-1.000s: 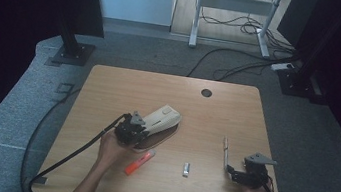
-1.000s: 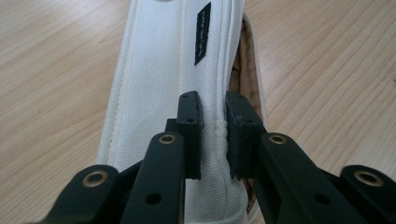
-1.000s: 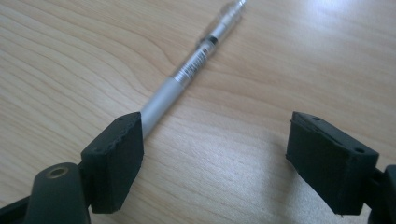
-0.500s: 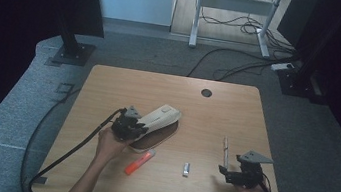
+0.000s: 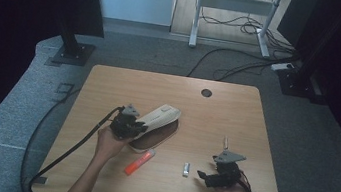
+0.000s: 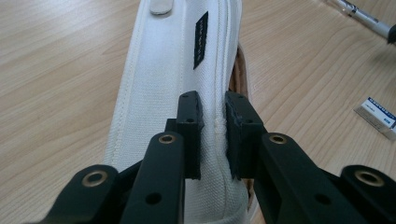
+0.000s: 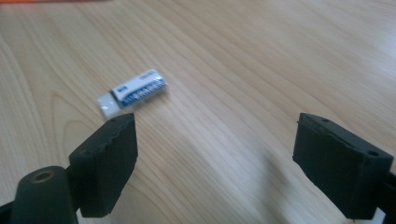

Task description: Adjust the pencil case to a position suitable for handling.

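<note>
Presently, item by item:

Left gripper (image 6: pixel 212 135): fingers (image 6: pixel 191 130) closed tight on a raised seam ridge of the white canvas pencil case (image 6: pixel 173 93), pinching the fabric near its end. In the high view this gripper (image 5: pixel 134 128) holds the case (image 5: pixel 159 117) tilted up off the tabletop (image 5: pixel 236 115), the case's far end toward the middle of the table, a brown flap or shadow beneath it.

Right gripper (image 7: pixel 212 163): fingers (image 7: pixel 109 158) spread wide, nothing between them; they have just been opening and now stand about at their widest. In the high view it (image 5: pixel 208 177) hovers near the front edge, aimed toward the eraser.

Eraser (image 7: pixel 133 92): small, white with a blue sleeve, flat on the wood just ahead of the right fingers and off toward the left one; seen from above (image 5: pixel 186 169) between the right gripper and the orange marker (image 5: pixel 139 162).

Also present: a pen (image 5: pixel 225 143) beyond the right gripper, apart from it; a dark round grommet (image 5: pixel 206 92) at the far side.

Handling note, as a judgement: the step looks to be fetching the eraser for the case. Swing the right gripper over so the eraser sits midway between the fingers, square the fingers across its short sides, come down until the pads nearly touch the wood, then close. The eraser is low and may skid if one pad arrives first. Keep the left grip steady so the case mouth stays presented.
</note>
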